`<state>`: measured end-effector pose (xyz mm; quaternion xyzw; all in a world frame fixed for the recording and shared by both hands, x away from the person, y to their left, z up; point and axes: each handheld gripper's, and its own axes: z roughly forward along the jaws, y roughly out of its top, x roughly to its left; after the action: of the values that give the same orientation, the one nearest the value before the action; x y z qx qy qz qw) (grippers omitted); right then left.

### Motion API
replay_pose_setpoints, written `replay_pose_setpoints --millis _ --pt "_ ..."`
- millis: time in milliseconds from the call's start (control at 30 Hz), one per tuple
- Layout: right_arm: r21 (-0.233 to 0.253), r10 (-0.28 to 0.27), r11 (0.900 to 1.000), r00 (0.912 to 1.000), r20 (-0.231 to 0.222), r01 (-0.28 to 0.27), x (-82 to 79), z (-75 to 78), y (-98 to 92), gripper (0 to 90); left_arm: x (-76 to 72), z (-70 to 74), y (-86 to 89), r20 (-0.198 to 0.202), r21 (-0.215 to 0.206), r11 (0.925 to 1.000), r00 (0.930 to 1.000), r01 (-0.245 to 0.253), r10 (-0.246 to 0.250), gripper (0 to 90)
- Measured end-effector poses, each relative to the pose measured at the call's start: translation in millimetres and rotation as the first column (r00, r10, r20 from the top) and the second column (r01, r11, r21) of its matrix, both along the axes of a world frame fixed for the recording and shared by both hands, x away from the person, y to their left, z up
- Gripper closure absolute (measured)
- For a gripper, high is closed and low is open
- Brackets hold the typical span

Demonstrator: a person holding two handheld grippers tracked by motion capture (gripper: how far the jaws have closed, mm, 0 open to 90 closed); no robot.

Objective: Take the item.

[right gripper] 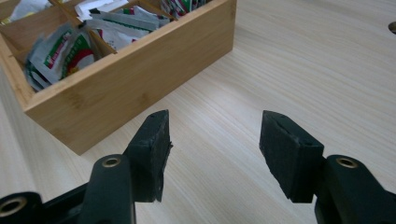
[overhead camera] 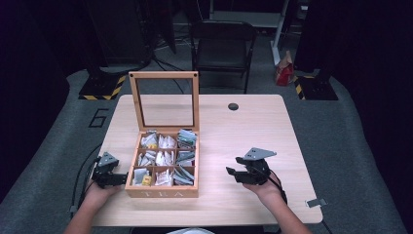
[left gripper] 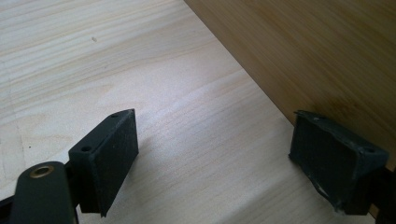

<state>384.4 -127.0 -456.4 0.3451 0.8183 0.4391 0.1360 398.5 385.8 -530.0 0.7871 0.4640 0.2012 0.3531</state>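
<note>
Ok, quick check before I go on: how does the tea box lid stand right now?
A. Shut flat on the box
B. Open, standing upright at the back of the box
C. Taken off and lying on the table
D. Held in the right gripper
B: in the high view the lid, a wooden frame with a clear pane, stands upright along the back edge of the tea box, whose sachet compartments lie uncovered.

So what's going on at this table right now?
A person sits at a wooden table with a gripper in each hand. An open tea box, its compartments full of sachets, stands between them. The left gripper is open right beside the box's wall; the right gripper is open too, holding nothing.
</note>
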Motion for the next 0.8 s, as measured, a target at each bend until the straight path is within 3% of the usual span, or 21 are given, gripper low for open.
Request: replay_pose_setpoints --millis 267,533,800 --pt "-0.002 0.038 0.999 0.9993 0.007 -0.038 -4.2 10.7 8.8 42.9 0.0 0.0 0.0 0.000 0.000 1.0000 1.0000 0.000 0.000 15.0" --pt "0.032 0.057 0.998 0.9984 -0.006 -0.057 -8.0 20.0 18.6 43.9 0.0 0.0 0.0 0.000 0.000 1.0000 1.0000 0.000 0.000 15.0" --pt "0.018 0.099 0.995 0.9950 0.008 -0.099 -11.1 25.8 26.8 44.8 0.0 0.0 0.0 0.000 0.000 1.0000 1.0000 0.000 0.000 15.0"
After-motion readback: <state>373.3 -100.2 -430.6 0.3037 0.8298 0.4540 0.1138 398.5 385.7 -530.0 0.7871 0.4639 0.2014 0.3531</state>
